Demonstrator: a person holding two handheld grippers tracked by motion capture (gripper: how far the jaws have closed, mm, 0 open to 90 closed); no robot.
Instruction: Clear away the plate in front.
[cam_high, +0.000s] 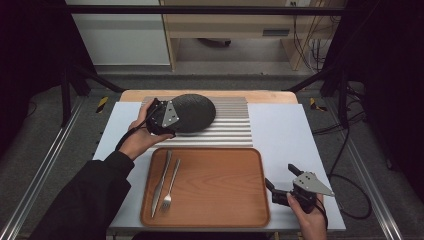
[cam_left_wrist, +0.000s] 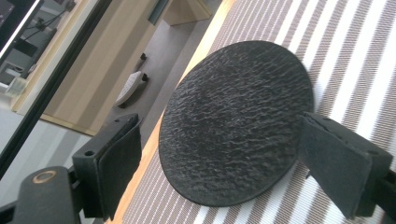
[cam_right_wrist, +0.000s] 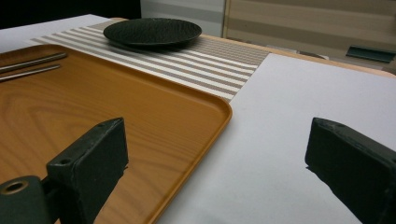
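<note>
Over the striped mat (cam_high: 227, 125), your left gripper (cam_left_wrist: 219, 158) stands with jaws apart around the black plate (cam_high: 192, 112), not yet clamped. Next, close on its rim and carry it to the tray (cam_high: 220, 185). Your right gripper (cam_high: 282, 182) waits open beside the tray.

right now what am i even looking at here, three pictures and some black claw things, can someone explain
A person sits at a table holding a two-jaw gripper in each hand. The high view looks down from above; the other two come from cameras riding on each gripper, looking along its black jaws.

On the white table cover lie a striped grey placemat carrying a round, textured black plate, and an orange-brown wooden tray with a metal knife and metal fork.

The left gripper is at the plate, jaws wide on either side, not yet gripping. The right gripper rests open beside the tray, holding nothing.
</note>
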